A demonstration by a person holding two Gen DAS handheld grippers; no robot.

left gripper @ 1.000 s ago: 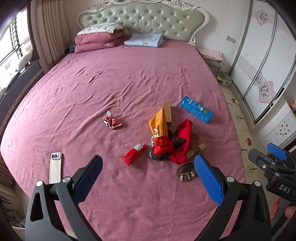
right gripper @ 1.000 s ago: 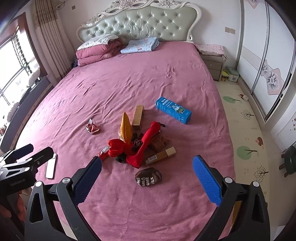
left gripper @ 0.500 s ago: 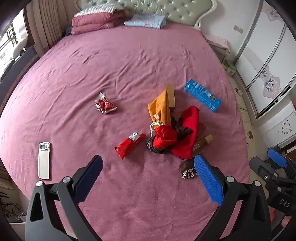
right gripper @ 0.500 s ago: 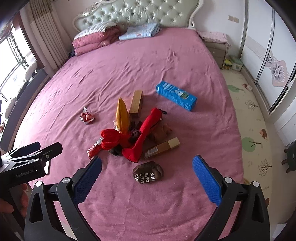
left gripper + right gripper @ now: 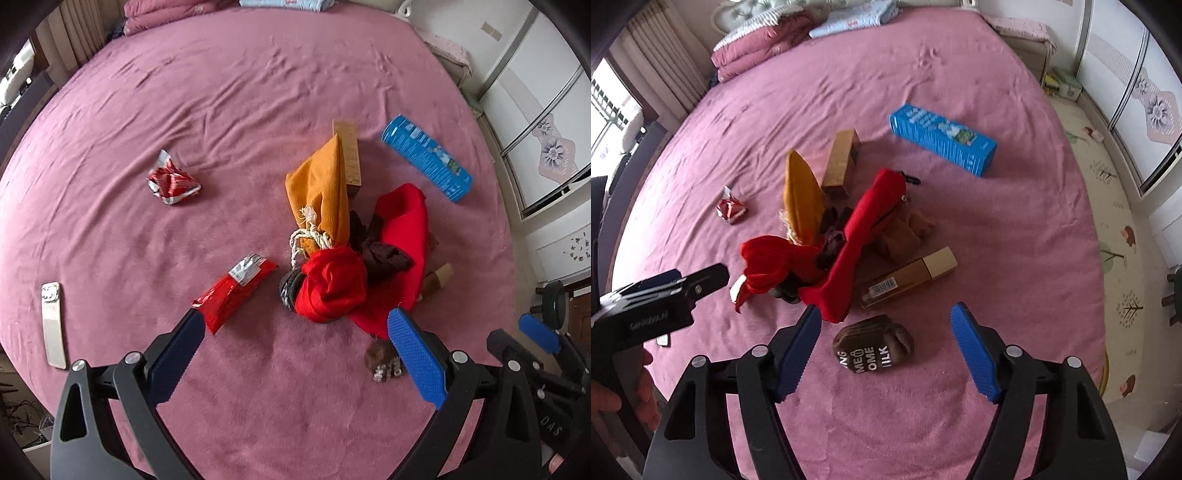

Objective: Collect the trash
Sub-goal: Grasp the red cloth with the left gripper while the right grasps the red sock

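Soft daylight from the left window (image 5: 609, 99) – slight motion blur, edges bowed and vignetted

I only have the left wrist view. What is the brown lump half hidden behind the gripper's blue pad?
Observer: A small brown pouch with white lettering, lying alone on the bedspread.
Operator: Is the right gripper on it?
Observer: No. The right gripper is closing its jaws, the pouch between them, untouched.
Operator: The tan end beside the red cloth?
Observer: An amber bottle with a gold cap, barcode label up.
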